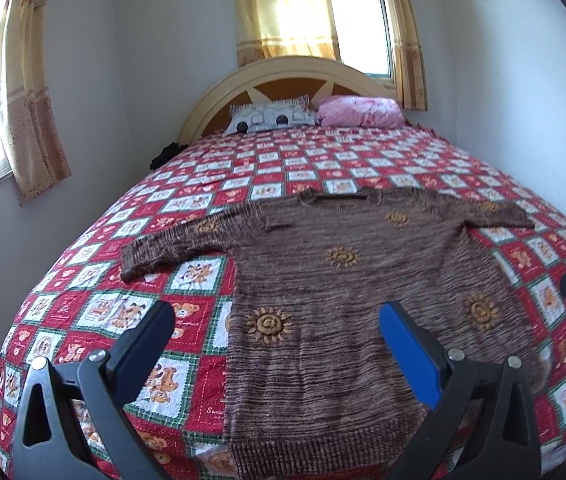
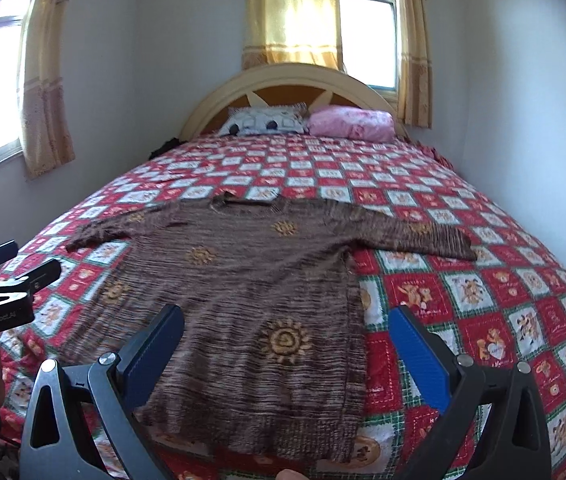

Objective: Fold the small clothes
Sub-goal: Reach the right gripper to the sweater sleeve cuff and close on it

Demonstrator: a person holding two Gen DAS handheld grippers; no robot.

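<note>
A: Sweater, brown knit with orange sun motifs, spread flat on the bedspread, hem toward the cameras, neckline toward the headboard. Both sleeves lie out to the sides.

B: Left gripper?

A: Fingers spread wide, nothing between them. It hangs above the sweater's lower left part: one finger over the checked bedspread, the blue-padded one over the knit. I cannot tell whether any pad touches the cloth.

B: Right gripper?

A: Also wide open, empty. It sits over the sweater's lower right side, its right finger out over the red squares just past the knit's edge. From the left wrist view, its tip shows at the far right edge of the frame.

B: The left one from the other side?

A: Visible at the left edge of the right wrist view, dark body with pale lettering, near the sweater's left sleeve side.

B: Background?

A: Patterned pillow and pink pillow against the headboard, well apart from the sweater. Yellow curtains over the window behind. Something dark at the bed's left edge, too small to identify.
</note>
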